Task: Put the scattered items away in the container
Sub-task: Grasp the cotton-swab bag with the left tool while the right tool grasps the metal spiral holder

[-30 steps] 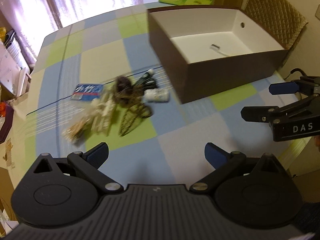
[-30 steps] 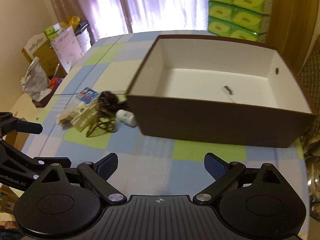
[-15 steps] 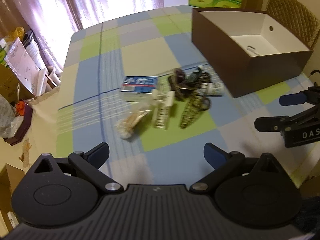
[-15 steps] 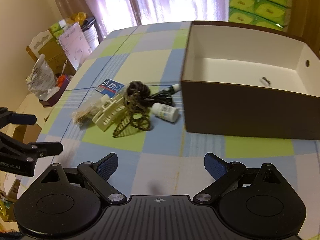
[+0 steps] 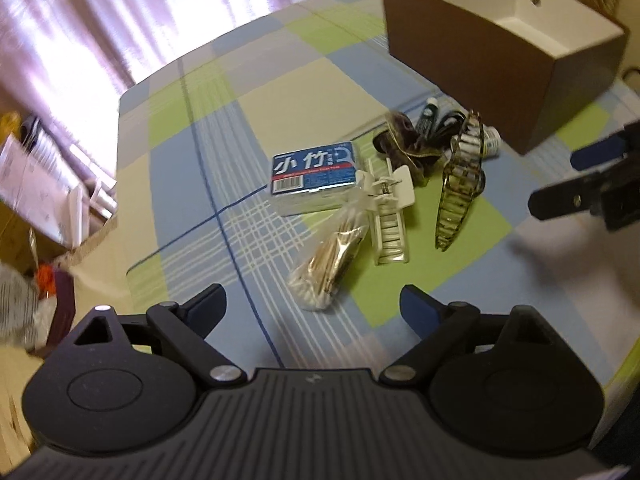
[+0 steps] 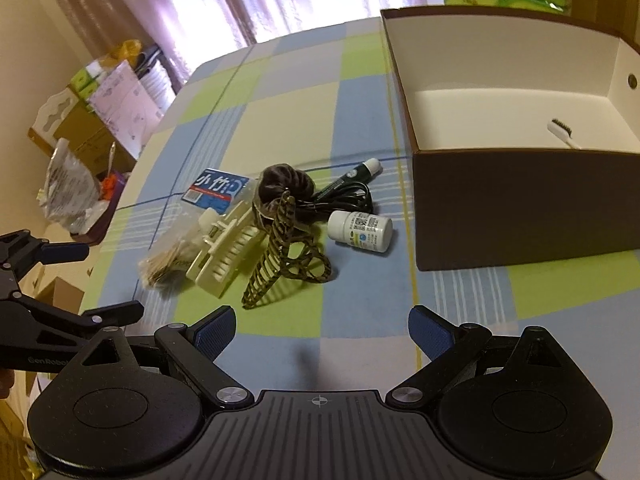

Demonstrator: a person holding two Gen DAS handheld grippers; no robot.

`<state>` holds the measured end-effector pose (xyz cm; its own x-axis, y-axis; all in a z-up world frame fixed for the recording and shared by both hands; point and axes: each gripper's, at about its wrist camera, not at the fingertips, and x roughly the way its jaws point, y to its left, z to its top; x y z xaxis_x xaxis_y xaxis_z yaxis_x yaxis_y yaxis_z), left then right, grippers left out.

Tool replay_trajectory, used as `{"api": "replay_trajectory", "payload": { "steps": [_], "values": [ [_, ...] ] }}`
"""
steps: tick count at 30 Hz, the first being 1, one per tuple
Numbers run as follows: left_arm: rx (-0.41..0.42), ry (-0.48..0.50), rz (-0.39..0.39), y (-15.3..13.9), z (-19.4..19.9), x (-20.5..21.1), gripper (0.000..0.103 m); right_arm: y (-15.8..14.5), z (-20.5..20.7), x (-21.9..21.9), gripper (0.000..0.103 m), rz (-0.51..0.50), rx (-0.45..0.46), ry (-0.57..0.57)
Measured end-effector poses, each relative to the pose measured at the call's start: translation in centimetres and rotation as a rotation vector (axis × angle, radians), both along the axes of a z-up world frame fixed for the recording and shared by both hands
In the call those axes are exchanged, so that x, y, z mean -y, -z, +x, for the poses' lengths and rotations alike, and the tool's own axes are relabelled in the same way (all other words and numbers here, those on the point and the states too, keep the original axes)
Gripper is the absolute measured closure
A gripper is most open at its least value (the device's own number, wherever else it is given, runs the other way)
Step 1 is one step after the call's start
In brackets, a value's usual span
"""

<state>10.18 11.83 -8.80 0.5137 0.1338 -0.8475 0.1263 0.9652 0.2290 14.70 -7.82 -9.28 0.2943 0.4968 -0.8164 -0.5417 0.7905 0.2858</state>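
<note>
You are holding the left gripper (image 5: 312, 308) wide open and empty, hovering low before a cotton swab bag (image 5: 330, 258). Your right gripper (image 6: 320, 330) is hanging equally wide, gripping nothing, facing a mottled hair claw (image 6: 280, 252). Around them, a cream clip (image 5: 388, 216), blue packet (image 5: 314, 168), scrunchie (image 6: 282, 186), black cable (image 6: 344, 196) and white bottle (image 6: 360, 232) are crowding together beside the brown box (image 6: 520, 212). Only your right view is showing a small brush (image 6: 564, 132) lying inside it.
</note>
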Motion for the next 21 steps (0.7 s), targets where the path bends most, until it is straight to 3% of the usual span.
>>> {"api": "replay_trajectory", "payload": {
  "steps": [6, 11, 12, 16, 21],
  "values": [
    [-0.031, 0.131, 0.041, 2.0, 1.7, -0.3, 0.032, 1.0, 0.6, -0.3, 0.005, -0.006, -0.043, 0.055],
    [-0.037, 0.222, 0.041, 3.1, 3.0, -0.1, 0.035, 1.1, 0.8, -0.6, 0.005, -0.006, -0.049, 0.072],
    [-0.042, 0.232, 0.042, 3.3, 3.3, 0.0, 0.043, 1.1, 0.8, -0.7, 0.005, -0.007, -0.051, 0.076],
    [-0.064, 0.214, -0.004, 3.9, 3.9, -0.4, 0.079, 0.8, 1.0, -1.2, 0.005, -0.001, -0.050, 0.076],
    [-0.064, 0.127, -0.059, 3.4, 3.4, -2.3, 0.084, 0.7, 1.1, -2.6, 0.005, 0.013, -0.028, 0.059]
  ]
}}
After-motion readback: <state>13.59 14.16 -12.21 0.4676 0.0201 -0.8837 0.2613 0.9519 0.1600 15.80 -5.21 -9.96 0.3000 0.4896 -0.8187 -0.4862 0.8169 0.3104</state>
